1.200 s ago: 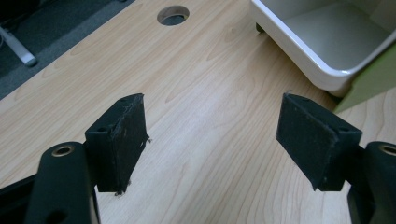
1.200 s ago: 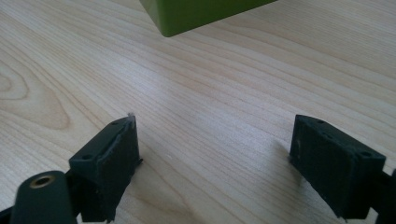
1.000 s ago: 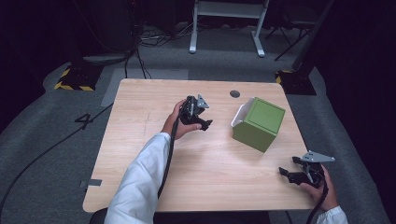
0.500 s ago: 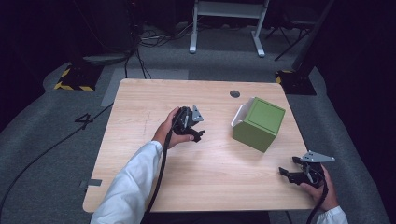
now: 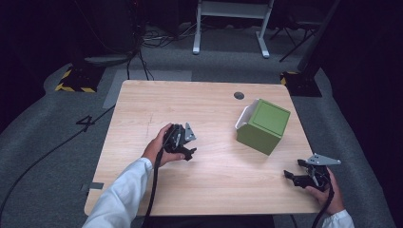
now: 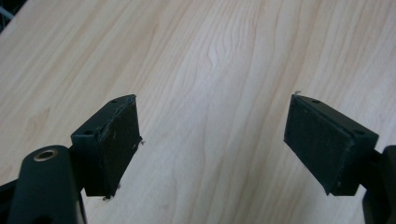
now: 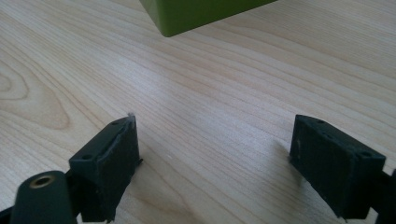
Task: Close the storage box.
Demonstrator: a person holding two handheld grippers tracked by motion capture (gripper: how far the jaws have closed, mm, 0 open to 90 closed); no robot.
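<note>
High view: we see a light wooden table (image 5: 142, 109) across the middle of the frame, with a green box (image 5: 264, 126) standing on it right of centre, one corner turned toward us and a white part showing along its upper left side. A small dark round spot (image 5: 239, 95) sits on the tabletop just above and to the left of the box. Our left gripper (image 5: 183, 143) lies left of centre, held in the left hand (image 5: 159, 148), whose white sleeve (image 5: 121, 199) runs down to the bottom edge; it is well apart from the box. Our right gripper (image 5: 297, 176) is at the lower right, near the table's edge, below the box and apart from it. In the left gripper view, the jaws stand wide apart with nothing between them, bare wood grain beneath. In the right gripper view, the jaws are likewise spread and empty above the wood, and the bottom corner of the green box shows at the top centre of the frame, clear of both jaws.
</note>
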